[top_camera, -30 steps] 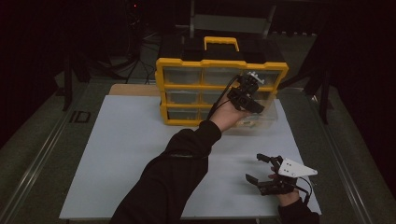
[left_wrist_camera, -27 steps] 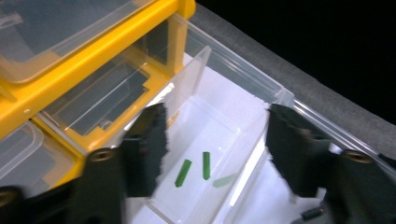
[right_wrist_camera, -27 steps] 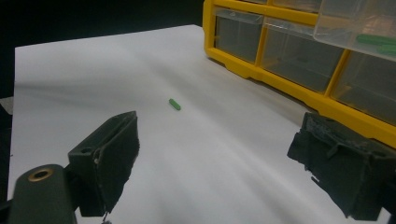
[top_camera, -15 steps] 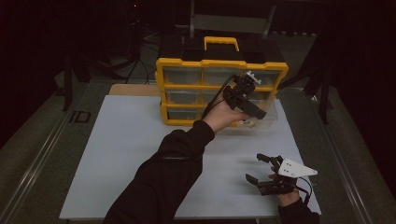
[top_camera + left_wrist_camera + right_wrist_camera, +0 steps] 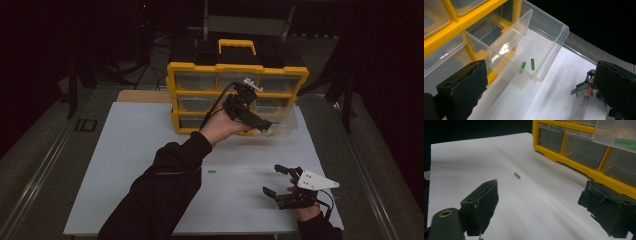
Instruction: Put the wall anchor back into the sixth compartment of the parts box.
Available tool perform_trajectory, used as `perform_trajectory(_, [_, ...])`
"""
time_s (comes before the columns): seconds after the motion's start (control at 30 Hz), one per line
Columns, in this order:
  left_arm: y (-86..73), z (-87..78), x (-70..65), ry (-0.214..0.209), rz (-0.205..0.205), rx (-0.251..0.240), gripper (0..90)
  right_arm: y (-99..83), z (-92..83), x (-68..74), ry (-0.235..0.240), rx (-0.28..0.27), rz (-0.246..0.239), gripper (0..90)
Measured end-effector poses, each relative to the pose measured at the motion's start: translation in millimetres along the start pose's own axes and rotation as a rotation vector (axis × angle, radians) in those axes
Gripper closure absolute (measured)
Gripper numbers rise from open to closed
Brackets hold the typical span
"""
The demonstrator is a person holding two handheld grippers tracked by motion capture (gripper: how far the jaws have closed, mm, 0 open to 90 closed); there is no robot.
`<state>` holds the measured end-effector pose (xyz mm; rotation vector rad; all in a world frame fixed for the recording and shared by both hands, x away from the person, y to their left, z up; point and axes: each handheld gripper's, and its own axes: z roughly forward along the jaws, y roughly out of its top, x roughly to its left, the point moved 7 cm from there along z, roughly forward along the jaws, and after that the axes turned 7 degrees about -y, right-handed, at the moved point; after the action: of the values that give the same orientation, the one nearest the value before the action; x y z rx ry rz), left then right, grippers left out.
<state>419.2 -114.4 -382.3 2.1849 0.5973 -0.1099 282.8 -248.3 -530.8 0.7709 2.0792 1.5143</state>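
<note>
A yellow organizer (image 5: 200, 70) with clear drawers stands at the back of the white sheet. Its lower right drawer (image 5: 286, 125) is pulled out. In the left gripper view that drawer (image 5: 549, 37) holds two green pegs (image 5: 532, 64). My left gripper (image 5: 257, 112) hovers just above and in front of the drawer; its jaws (image 5: 540, 75) have just opened wide and hold nothing. A third green peg (image 5: 211, 171) lies loose on the sheet, also in the right gripper view (image 5: 517, 175). My right gripper (image 5: 274, 180) rests open near the front right, empty (image 5: 541, 200).
The white sheet (image 5: 130, 165) covers most of the table, with dark table edges and a rail at the left. Black stands and cables crowd the dark area behind the organizer (image 5: 584, 167). The person's left sleeve (image 5: 165, 195) crosses the middle of the sheet.
The left gripper has drawn back leftward and a little toward the person from over the pulled-out drawer. The right gripper has stayed put.
</note>
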Motion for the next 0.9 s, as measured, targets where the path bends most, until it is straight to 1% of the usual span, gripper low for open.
perform_trajectory(0.07, [-2.1, -1.9, 0.8, 0.002, 0.004, 0.000, 0.0, 0.2, 0.0, 0.1, 0.001, -0.001, -0.002, 12.7])
perform_trajectory(0.1, [-6.0, -5.8, 2.2, -0.007, 0.014, -0.002, 0.0, 0.1, 0.1, 0.0, 0.000, 0.000, 0.000, 12.7])
perform_trajectory(0.13, [-6.0, -5.8, 2.2, -0.007, 0.014, -0.002, 0.0, 0.1, 0.1, 0.0, 0.000, 0.000, 0.000, 12.7])
perform_trajectory(0.23, [-13.9, -12.3, 4.1, -0.013, 0.030, -0.001, 0.0, 0.5, -0.3, 0.0, 0.000, -0.003, 0.001, 12.7])
perform_trajectory(0.3, [-16.9, -15.9, 4.8, -0.020, 0.031, -0.015, 0.0, 0.7, -0.4, -0.1, 0.000, -0.004, 0.000, 12.7])
perform_trajectory(0.43, [-25.0, -24.6, 7.1, -0.025, 0.040, -0.021, 0.0, 0.3, -0.1, 0.2, 0.001, -0.001, 0.004, 12.7])
perform_trajectory(0.5, [-28.7, -28.9, 7.7, -0.031, 0.049, -0.024, 0.0, 0.1, 0.2, 0.3, 0.002, -0.001, -0.001, 12.7])
perform_trajectory(0.53, [-30.2, -30.6, 8.0, -0.031, 0.049, -0.033, 0.0, 0.2, 0.3, 0.3, 0.002, -0.001, -0.001, 12.7])
perform_trajectory(0.57, [-32.4, -32.6, 8.1, -0.034, 0.053, -0.028, 0.0, 0.1, 0.3, 0.3, 0.001, 0.000, -0.001, 12.7])
perform_trajectory(0.67, [-38.8, -39.4, 9.2, -0.040, 0.069, -0.035, 0.0, 0.1, 0.2, 0.3, 0.001, 0.000, -0.001, 12.7])
perform_trajectory(0.77, [-41.8, -42.5, 9.4, -0.044, 0.075, -0.045, 0.0, 0.0, 0.3, 0.4, 0.001, 0.000, -0.001, 12.7])
perform_trajectory(0.9, [-52.3, -48.5, 8.6, -0.063, 0.106, -0.053, 0.0, 0.1, 0.4, 0.8, 0.002, 0.001, -0.002, 12.7])
